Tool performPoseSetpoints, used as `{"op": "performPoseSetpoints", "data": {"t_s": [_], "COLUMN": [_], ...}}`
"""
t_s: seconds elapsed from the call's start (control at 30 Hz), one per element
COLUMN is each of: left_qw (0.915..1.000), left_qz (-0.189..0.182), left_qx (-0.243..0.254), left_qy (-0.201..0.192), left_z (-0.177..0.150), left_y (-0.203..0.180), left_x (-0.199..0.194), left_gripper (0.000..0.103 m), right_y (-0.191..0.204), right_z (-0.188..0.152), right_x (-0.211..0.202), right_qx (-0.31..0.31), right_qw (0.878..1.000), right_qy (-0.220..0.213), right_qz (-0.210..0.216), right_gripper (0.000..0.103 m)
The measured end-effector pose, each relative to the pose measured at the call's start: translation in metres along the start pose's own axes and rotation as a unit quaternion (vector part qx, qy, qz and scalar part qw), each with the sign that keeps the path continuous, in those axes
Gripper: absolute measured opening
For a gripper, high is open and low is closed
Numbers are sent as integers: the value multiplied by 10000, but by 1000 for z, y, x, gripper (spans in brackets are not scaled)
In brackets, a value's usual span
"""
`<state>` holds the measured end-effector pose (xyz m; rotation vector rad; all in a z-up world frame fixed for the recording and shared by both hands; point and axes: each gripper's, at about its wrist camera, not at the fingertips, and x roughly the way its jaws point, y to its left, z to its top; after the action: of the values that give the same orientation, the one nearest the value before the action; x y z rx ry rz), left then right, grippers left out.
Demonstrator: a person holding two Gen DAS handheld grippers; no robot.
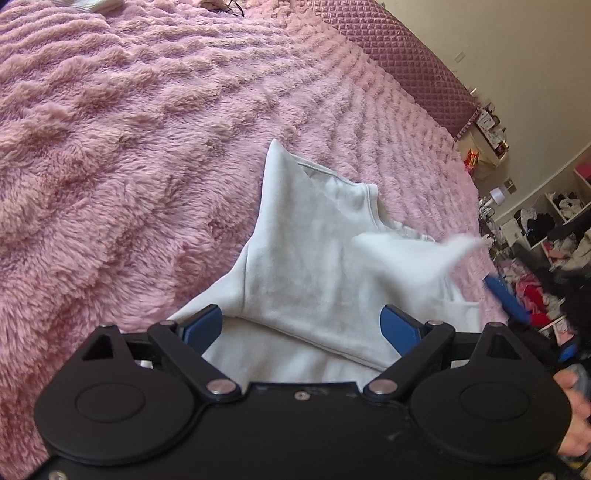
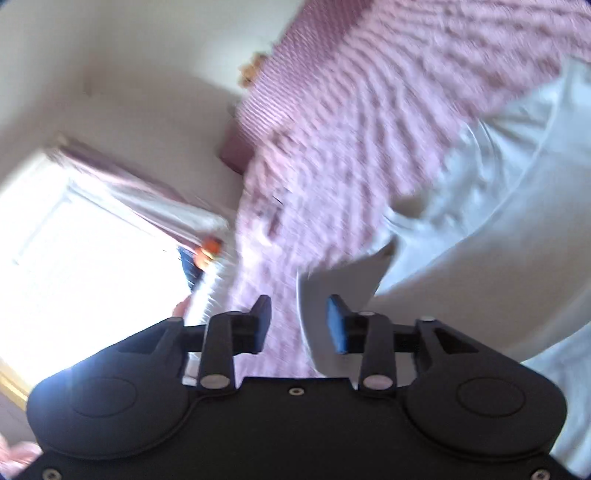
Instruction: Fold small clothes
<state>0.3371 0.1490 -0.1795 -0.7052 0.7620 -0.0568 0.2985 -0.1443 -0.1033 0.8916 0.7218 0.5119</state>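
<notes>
A small white garment (image 1: 314, 266) lies partly folded on a fluffy pink blanket (image 1: 129, 147). My left gripper (image 1: 301, 328) is open just above its near part, with nothing between the blue pads. A white flap (image 1: 417, 254) is lifted and blurred at the right, beside the blue fingers (image 1: 506, 299) of the other gripper. In the blurred right wrist view, my right gripper (image 2: 299, 323) is open with a white cloth edge (image 2: 343, 280) hanging between and beyond its pads; the garment (image 2: 498, 221) spreads to the right.
A quilted pink headboard (image 1: 406, 62) borders the bed's far side. Shelves with piled clothes (image 1: 546, 236) stand at the right. A striped white item (image 1: 96, 4) lies at the blanket's far edge. A bright window (image 2: 74, 258) with a curtain is in the right wrist view.
</notes>
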Motion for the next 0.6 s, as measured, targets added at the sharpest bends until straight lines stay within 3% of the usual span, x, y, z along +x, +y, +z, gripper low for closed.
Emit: {"op": "performPoseSetpoints", "data": {"t_s": [0.17, 0.33, 0.43, 0.6], "left_qw": [9974, 9980, 9937, 9925], "left_qz": [-601, -406, -671, -346], "left_qx": [-380, -460, -893, -1170], "left_qy": [-71, -121, 8, 10], "left_z": [-1, -6, -11, -17], "left_y": [4, -4, 0, 3], "left_x": [11, 32, 43, 62], "left_gripper": [97, 91, 86, 83], "right_y": [-52, -106, -132, -153], "right_z": [-7, 5, 4, 3], "right_x": [-43, -99, -119, -131], "right_qx": [177, -73, -36, 145], "right_qw": [9991, 9920, 9886, 9861], "right_qy": [-215, -407, -426, -543], "right_qz": [-335, -1192, -1441, -1564], "right_gripper": [41, 42, 42, 42]}}
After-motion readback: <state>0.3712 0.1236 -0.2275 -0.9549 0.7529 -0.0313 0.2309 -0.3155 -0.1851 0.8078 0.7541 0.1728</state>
